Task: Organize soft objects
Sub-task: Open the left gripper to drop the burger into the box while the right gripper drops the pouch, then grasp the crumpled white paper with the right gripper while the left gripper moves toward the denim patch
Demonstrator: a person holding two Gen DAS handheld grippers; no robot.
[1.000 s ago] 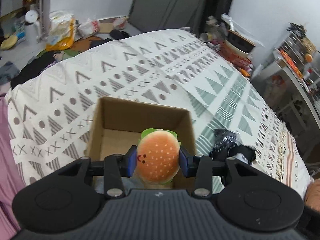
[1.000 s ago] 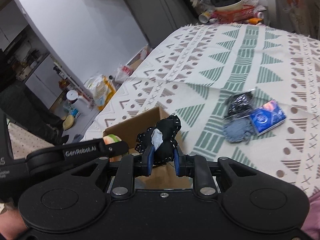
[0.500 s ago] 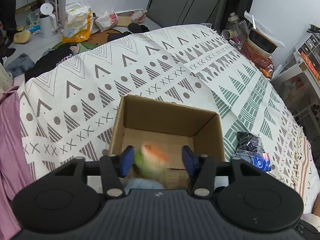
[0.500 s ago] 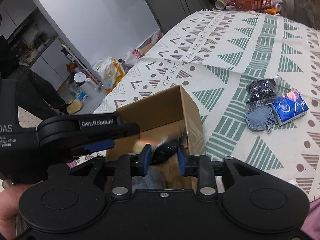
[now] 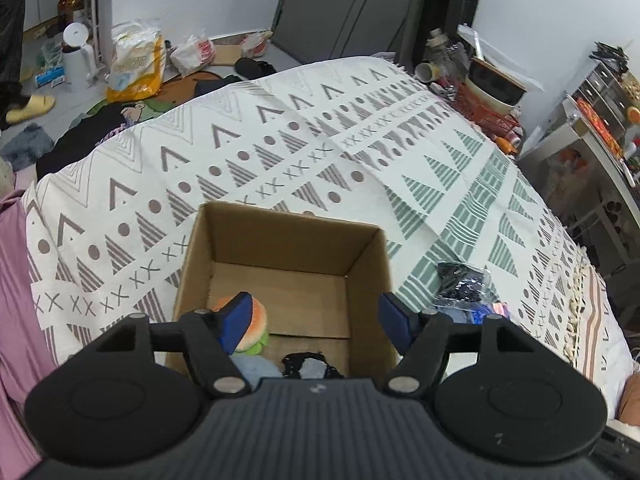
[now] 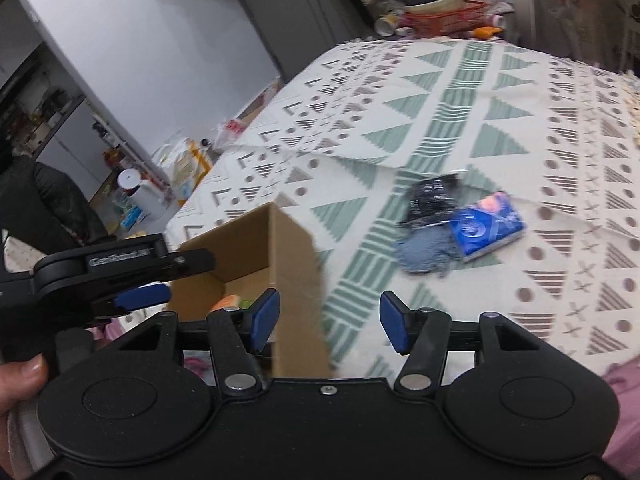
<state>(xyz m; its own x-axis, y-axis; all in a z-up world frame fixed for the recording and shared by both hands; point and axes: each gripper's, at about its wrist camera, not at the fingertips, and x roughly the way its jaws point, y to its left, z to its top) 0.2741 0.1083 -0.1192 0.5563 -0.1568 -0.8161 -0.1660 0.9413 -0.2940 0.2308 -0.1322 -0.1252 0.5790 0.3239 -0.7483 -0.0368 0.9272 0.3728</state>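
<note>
Both the left gripper [image 5: 316, 322] and the right gripper [image 6: 329, 320] are spread wide, holding nothing. The burger toy [image 5: 250, 326] lies inside the cardboard box [image 5: 280, 236], beside a dark soft thing [image 5: 308, 364], maybe a toy.

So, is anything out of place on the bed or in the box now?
Nothing looks damaged or spilled. The burger plush and a black soft item lie inside the cardboard box. Three things remain outside on the bedspread, bunched together: a black packet, a grey-blue cloth and a blue tissue pack.
</note>
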